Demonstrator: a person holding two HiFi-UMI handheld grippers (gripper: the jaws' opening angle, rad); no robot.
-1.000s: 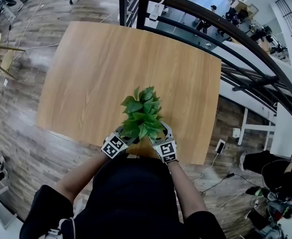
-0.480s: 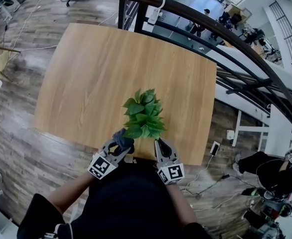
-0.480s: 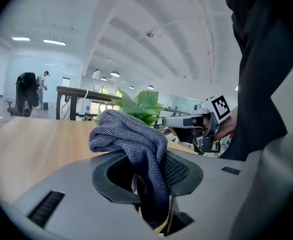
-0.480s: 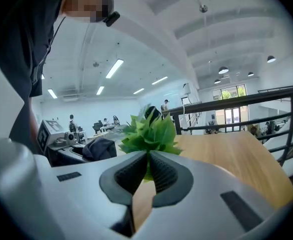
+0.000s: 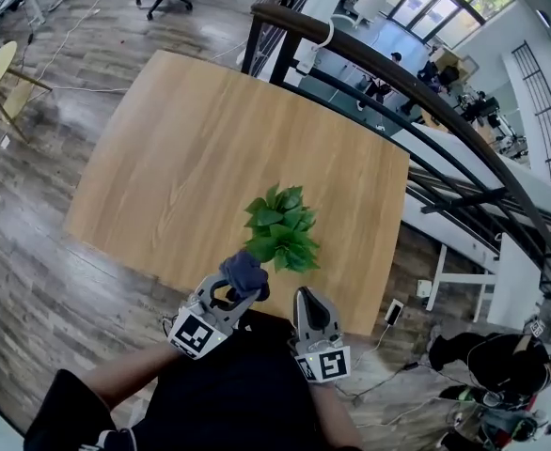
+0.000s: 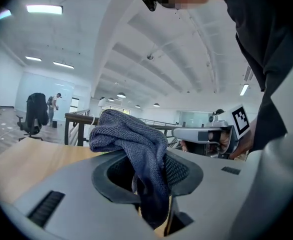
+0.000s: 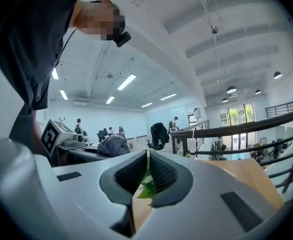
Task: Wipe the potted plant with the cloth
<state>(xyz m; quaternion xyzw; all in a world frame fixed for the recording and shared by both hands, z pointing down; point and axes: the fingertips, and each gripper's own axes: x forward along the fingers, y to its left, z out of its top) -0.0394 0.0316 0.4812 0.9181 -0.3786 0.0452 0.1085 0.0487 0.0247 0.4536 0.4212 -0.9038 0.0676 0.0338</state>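
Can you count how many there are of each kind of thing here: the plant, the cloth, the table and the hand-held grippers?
hand-held grippers: 2, the left hand-held gripper and the right hand-held gripper
cloth: 1
potted plant: 1
table: 1
Total: 5

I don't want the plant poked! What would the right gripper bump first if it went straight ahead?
Probably the potted plant: its leaves show just ahead of the right gripper and its shut tips, though depth is unclear.
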